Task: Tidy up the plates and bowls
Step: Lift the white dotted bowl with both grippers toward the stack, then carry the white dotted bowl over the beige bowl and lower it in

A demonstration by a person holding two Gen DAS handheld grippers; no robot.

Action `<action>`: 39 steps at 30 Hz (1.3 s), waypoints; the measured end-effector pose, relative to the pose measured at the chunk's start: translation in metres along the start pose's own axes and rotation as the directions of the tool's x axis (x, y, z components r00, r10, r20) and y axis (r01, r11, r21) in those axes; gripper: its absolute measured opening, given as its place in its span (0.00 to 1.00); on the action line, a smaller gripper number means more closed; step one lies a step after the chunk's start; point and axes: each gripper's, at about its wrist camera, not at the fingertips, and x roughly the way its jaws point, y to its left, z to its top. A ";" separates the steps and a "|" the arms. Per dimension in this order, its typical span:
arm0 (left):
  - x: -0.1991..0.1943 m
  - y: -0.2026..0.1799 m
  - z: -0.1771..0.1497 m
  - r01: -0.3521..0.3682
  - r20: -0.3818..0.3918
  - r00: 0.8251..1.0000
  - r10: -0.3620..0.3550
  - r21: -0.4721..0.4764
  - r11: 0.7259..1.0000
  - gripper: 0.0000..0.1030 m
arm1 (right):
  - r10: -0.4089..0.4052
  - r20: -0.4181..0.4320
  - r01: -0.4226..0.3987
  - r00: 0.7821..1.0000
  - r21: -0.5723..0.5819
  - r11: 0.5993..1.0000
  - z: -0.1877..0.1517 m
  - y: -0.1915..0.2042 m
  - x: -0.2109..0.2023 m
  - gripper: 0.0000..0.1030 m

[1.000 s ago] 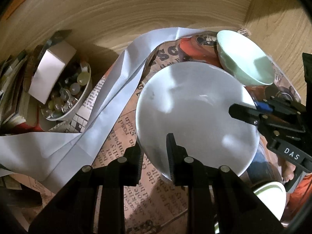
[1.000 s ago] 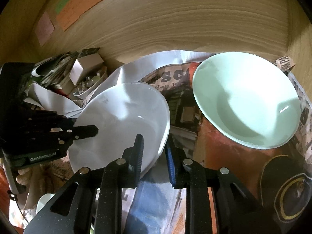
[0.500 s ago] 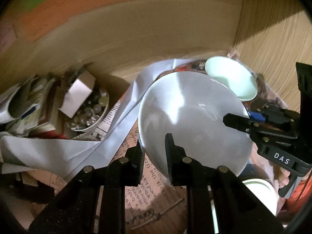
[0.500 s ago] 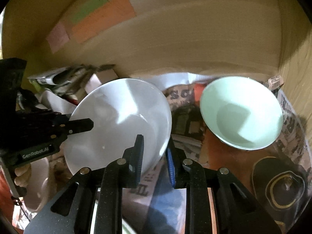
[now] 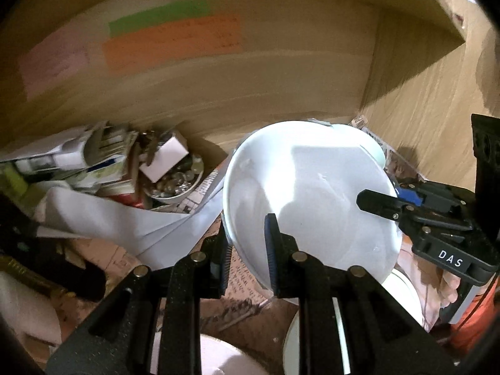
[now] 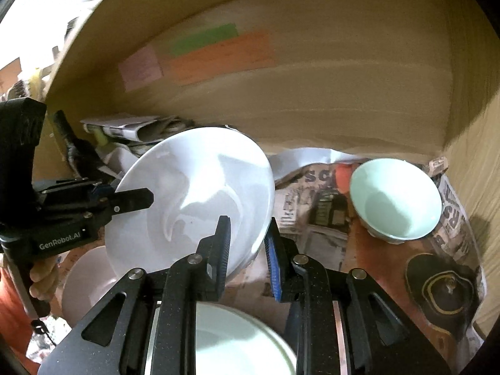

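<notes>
A white deep plate (image 5: 312,197) hangs tilted in the air above the newspaper-lined shelf. My left gripper (image 5: 247,243) is shut on its near-left rim, and my right gripper (image 5: 384,201) pinches the opposite rim. In the right wrist view the same white plate (image 6: 193,193) sits in my right gripper (image 6: 248,237), with my left gripper (image 6: 134,198) clamped on its far-left edge. A mint green bowl (image 6: 397,200) stands upright on the newspaper at the right; in the left wrist view only the mint green bowl's rim (image 5: 373,147) peeks out behind the plate.
More dishes lie below: a pale green plate (image 6: 237,343) and a pinkish bowl (image 6: 84,287). A small bowl of marbles (image 5: 175,184), piled papers and a white sheet (image 5: 125,218) crowd the left. Coloured sticky notes (image 6: 218,53) are on the wooden back wall. A black-and-gold object (image 6: 443,287) lies at the right.
Both grippers have risen and drawn back with the white plate between them. The green bowl and shelf clutter now look smaller and lower, and the sticky notes have come into view.
</notes>
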 end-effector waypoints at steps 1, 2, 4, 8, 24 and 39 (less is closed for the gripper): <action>-0.004 0.001 -0.002 -0.003 0.007 1.000 0.003 -0.001 1.000 0.19 | 0.001 0.002 -0.001 1.000 -0.005 1.000 0.000 0.003 -0.001 0.19; -0.011 0.003 -0.006 -0.007 0.015 1.000 0.007 -0.005 1.000 0.19 | 0.004 0.004 -0.004 1.000 -0.011 1.000 -0.001 0.006 -0.003 0.19; -0.020 0.007 -0.012 -0.014 0.029 0.999 0.014 -0.014 1.000 0.19 | 0.013 0.010 -0.013 1.000 -0.022 1.000 -0.003 0.015 -0.007 0.19; -0.037 0.017 -0.023 -0.024 0.053 0.998 0.026 -0.034 0.999 0.19 | 0.038 0.015 -0.038 0.999 -0.034 0.999 -0.005 0.029 -0.010 0.19; -0.080 0.060 -0.076 -0.059 0.077 0.995 0.070 -0.131 0.990 0.19 | 0.108 -0.019 -0.109 0.994 -0.091 0.990 -0.021 0.088 -0.003 0.19; -0.098 0.093 -0.123 -0.076 0.043 0.995 0.085 -0.192 0.978 0.19 | 0.146 -0.077 -0.154 0.986 -0.111 0.982 -0.037 0.126 0.008 0.19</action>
